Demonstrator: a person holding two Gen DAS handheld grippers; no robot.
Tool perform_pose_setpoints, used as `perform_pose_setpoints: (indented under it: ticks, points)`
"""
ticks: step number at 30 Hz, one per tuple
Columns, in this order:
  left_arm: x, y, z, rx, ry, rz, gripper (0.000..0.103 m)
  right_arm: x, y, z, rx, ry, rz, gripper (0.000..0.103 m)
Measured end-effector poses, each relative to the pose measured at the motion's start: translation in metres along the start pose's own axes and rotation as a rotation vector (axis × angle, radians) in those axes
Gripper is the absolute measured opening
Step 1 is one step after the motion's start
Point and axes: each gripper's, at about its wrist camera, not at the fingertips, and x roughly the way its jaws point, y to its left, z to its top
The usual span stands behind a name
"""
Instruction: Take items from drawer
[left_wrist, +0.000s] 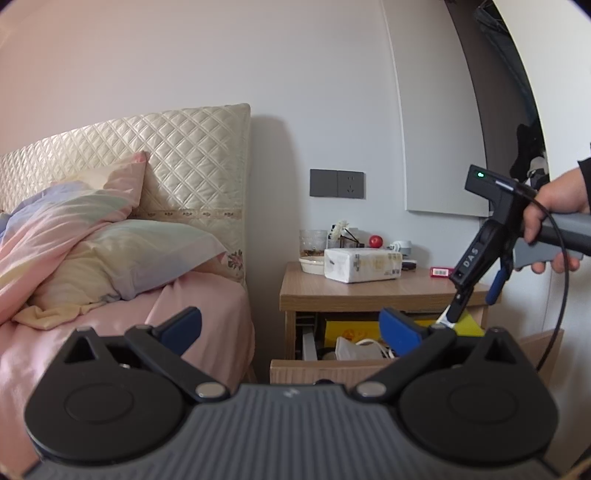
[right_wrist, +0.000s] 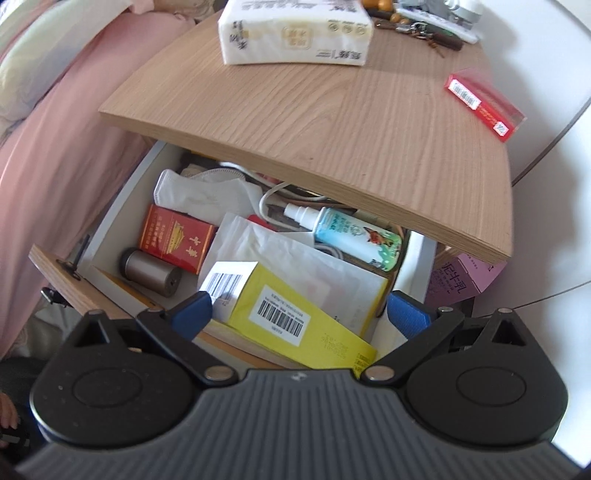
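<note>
Above the open drawer (right_wrist: 110, 229), the right gripper (right_wrist: 299, 314) spreads wide around one end of the yellow box (right_wrist: 291, 310).

Inside the drawer, the yellow box lies tilted on a white pouch (right_wrist: 295, 254), its barcoded end between the blue fingers (right_wrist: 408, 314); whether they touch it cannot be told. Beyond the box in the drawer lie a red carton (right_wrist: 173, 240), a metal cylinder (right_wrist: 149, 271), a white mask (right_wrist: 199, 192) and a spray bottle (right_wrist: 354, 232). Over the drawer, the nightstand's surface (right_wrist: 314, 118) carries a tissue pack (right_wrist: 295, 29) and a small red packet (right_wrist: 484, 103). Back from the drawer, the left gripper (left_wrist: 291, 328) hangs wide and empty; its view shows a hand (left_wrist: 554, 221) tilting the right gripper (left_wrist: 476, 291) down into the drawer (left_wrist: 332, 365), with a bed (left_wrist: 110, 314) to the drawer's left.
</note>
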Motion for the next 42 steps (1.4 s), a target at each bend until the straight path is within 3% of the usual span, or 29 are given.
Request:
perform_pose_setpoints:
  ticks: [25,42]
  points:
    - [0.001,-0.006,-0.003,0.031,0.012,-0.011,0.103,-0.040,-0.081,-0.046,0.184,-0.147,-0.066,0.103]
    - [0.003,-0.010,-0.004,0.040,0.019,-0.004,0.103,-0.046,-0.085,-0.077,0.208,-0.281,-0.085,0.103]
